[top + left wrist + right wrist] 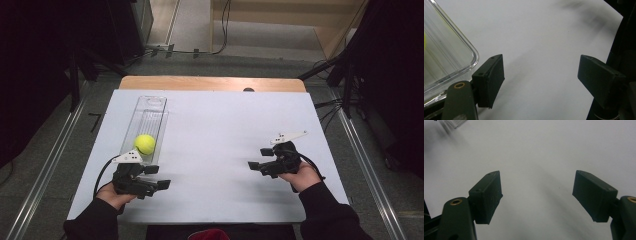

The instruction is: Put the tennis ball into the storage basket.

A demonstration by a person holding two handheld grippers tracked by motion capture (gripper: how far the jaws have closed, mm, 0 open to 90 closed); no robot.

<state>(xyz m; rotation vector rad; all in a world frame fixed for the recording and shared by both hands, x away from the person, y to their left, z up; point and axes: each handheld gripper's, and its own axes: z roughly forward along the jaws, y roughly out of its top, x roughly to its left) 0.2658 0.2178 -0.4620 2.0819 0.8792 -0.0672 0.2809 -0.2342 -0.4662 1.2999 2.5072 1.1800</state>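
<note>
Tennis ball (145,144) sits inside clear tray (150,107), so placement looks done. Left gripper (161,184) beside tray, jaws wide apart, empty. Right gripper (255,165) well apart, likewise spread, nothing held.

Left gripper view: tray corner (461,53) beside left jaw, jaws gaping.

Right gripper view: jaws apart over bare table (536,150).

Readable text, labels, brands, numbers, signs: none that I can make out from here, on any surface in view.
</note>
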